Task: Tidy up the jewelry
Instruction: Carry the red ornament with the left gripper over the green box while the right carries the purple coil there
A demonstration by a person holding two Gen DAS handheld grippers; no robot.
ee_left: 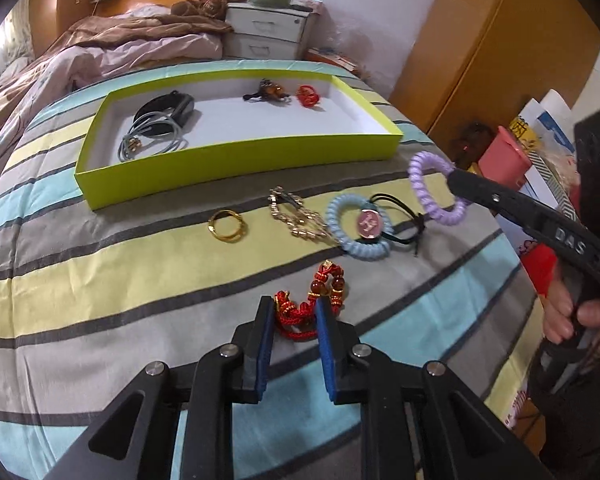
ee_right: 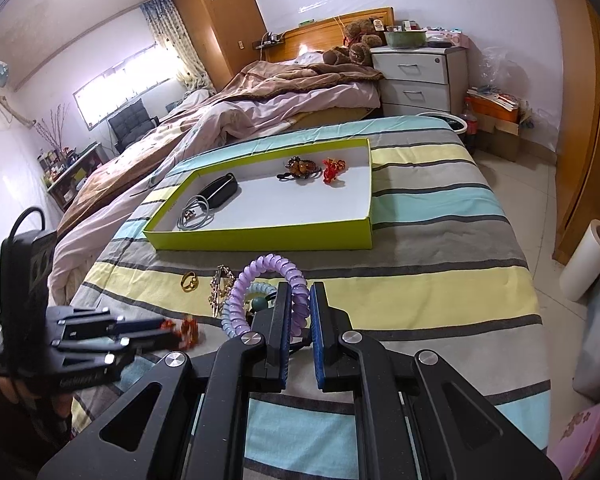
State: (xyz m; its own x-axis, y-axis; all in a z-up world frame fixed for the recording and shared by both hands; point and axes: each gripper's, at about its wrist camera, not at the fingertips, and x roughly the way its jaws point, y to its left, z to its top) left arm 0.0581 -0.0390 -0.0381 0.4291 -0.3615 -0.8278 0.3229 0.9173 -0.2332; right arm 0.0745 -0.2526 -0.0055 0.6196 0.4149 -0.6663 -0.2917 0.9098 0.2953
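Note:
A lime-green tray [ee_left: 236,160] [ee_right: 260,236] sits on the striped bedspread and holds a black band [ee_left: 166,114], grey cords, an amber piece and a red piece. My left gripper [ee_left: 294,306] has its jaws around a red beaded bracelet [ee_left: 314,300] lying on the bed; the pads sit against its sides. My right gripper [ee_right: 300,292] is shut on a purple spiral hair tie [ee_right: 268,276] [ee_left: 436,188], lifted above the bed. A gold ring [ee_left: 227,226], a gold chain [ee_left: 300,220], and a blue spiral tie [ee_left: 356,224] with a pink pendant lie between.
A rumpled bed with brown and pink covers [ee_right: 240,108] lies beyond the tray. A white nightstand [ee_right: 416,76] stands at the back. The bed's right edge drops to a tiled floor [ee_right: 548,216] with boxes and a paper roll.

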